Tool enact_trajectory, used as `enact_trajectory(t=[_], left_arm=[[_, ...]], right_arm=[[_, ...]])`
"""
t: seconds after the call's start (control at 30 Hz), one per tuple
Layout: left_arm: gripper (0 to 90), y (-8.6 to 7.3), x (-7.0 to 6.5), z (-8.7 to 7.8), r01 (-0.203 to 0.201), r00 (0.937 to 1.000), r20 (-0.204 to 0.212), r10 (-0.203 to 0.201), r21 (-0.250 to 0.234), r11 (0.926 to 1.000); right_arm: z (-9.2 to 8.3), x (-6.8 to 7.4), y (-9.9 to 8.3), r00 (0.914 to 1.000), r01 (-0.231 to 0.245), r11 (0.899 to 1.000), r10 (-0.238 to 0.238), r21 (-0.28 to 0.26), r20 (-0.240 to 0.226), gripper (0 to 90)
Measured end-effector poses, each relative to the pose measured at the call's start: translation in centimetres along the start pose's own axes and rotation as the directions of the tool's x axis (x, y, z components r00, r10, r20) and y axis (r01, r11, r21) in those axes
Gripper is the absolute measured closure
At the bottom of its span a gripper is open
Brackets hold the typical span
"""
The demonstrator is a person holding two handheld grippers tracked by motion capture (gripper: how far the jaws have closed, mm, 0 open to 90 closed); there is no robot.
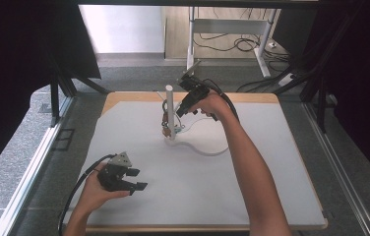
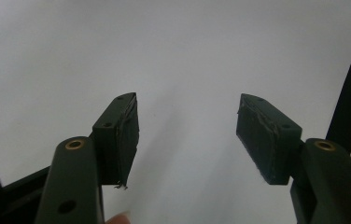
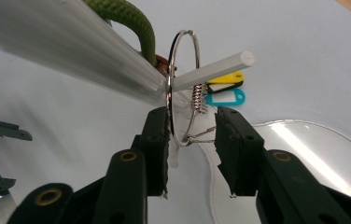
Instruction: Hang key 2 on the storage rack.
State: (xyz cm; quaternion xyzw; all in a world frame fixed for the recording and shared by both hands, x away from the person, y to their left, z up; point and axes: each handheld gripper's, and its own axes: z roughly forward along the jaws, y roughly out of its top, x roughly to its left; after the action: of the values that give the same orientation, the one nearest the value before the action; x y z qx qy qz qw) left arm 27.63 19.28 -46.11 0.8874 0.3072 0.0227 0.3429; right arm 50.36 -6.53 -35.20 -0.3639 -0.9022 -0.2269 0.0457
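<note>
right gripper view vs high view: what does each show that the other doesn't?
Right gripper view alone: the metal ring hangs on a white peg, with the right gripper jaws open on either side of it, and yellow and blue key tags beyond.

High view alone: the person's forearms, the whole table and the open left gripper near its front edge.

Both: the white stand with its clear base.

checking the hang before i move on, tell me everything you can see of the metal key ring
The metal key ring is a thin, shiny silver wire loop, hanging upright on a white peg of the stand. A small coiled spring and yellow and blue key tags hang by it. Its lower part sits between the right gripper's parted jaws, close to one pad.
</note>
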Motion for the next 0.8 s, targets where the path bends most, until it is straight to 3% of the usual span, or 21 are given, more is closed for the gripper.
enact_trajectory(t=[0.47,0.5,0.57,0.73,0.8], left_arm=[[39.7,0.0,0.0,0.1,0.003,1.0,-0.002,-0.003,0.002,1.0],[39.7,0.0,-0.1,0.1,0.008,1.0,-0.002,-0.009,-0.006,0.9999],[39.7,0.0,-0.1,0.1,0.011,0.9999,-0.002,-0.011,-0.009,0.9999],[39.7,0.0,-0.1,0.1,0.009,0.9999,-0.006,-0.009,-0.006,0.9999],[39.7,0.0,-0.2,0.1,0.01,0.9999,-0.005,-0.01,-0.006,0.9999]], right_arm=[[-3.6,-0.4,-4.0,0.9997,0.005,0.995,-0.003,-0.099,0.024,54.6],[-4.4,-0.2,-5.1,0.9997,0.018,0.992,-0.016,-0.127,0.017,53.7],[-4.7,-0.1,-5.4,0.9996,0.021,0.991,-0.019,-0.135,0.02,53.4],[-6.4,0.2,-8.3,0.9993,0.031,0.982,-0.027,-0.187,0.027,52.9],[-7.0,0.1,-10.3,0.9992,0.032,0.976,-0.026,-0.217,0.031,52.6]])
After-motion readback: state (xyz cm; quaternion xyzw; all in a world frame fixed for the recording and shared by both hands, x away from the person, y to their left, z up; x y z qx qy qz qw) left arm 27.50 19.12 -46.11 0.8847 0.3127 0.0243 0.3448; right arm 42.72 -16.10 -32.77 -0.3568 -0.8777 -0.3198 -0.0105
